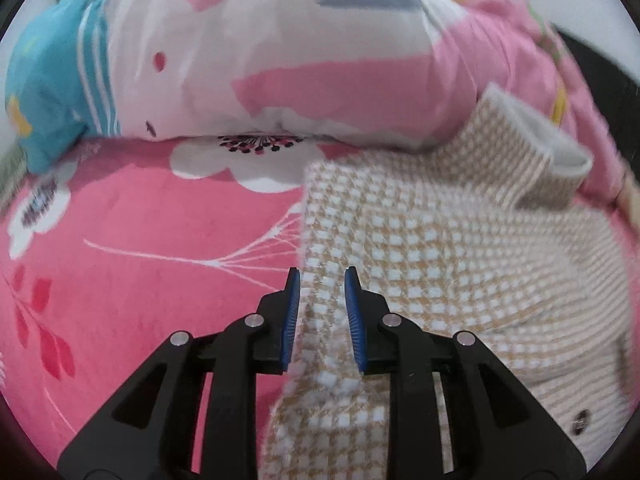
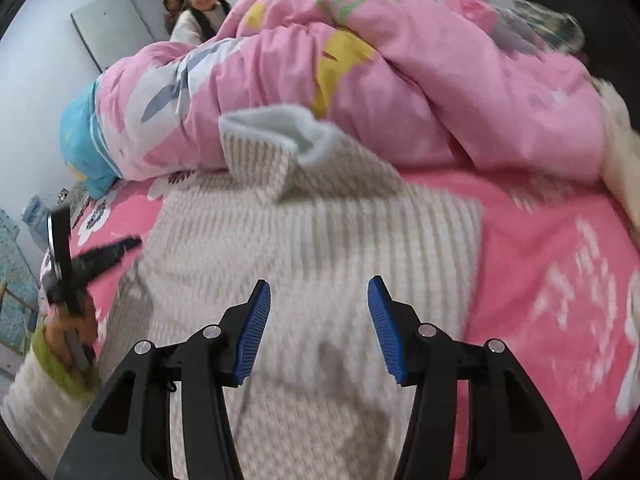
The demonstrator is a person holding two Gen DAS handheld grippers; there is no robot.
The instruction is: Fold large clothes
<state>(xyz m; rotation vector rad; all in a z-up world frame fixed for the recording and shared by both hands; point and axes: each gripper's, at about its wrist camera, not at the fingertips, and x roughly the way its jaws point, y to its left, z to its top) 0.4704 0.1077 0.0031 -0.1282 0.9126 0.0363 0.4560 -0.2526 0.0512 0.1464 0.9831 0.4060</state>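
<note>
Left wrist view first, going left to right: pink floral bedsheet (image 1: 140, 260) fills the left side, with white flowers and red leaf prints on it. Behind it sits a bunched-up quilt (image 1: 280, 60), pink and white with a blue striped end over on the far left. The left gripper (image 1: 322, 280) is low in the middle, blue pads set a narrow way apart, and the edge of the beige-and-white checked garment (image 1: 440, 260) runs right up between them. Can't honestly tell if the pads are pinching the cloth or just straddling it, there's a visible gap on both sides. The garment spreads off to the right, with a turned-up collar or cuff showing a pale fleecy lining near the quilt, and a small dark button down in the lower right corner.

Right wrist view, same direction: far left you can see the person's left hand (image 2: 66, 336) in a fuzzy white sleeve with a green cuff, holding the other gripper, which pokes out over the garment's left edge. Top left, two kids (image 2: 202, 4) stand by a grey cabinet behind the quilt (image 2: 400, 80). The garment (image 2: 320, 240) lies flat on the bedsheet (image 2: 552, 260) in the middle, folded-over fleecy bit touching the quilt. The right gripper (image 2: 319, 284) hangs above the cloth with its jaws spread wide, nothing between them. Pink sheet with blurry white print on the right.
</note>
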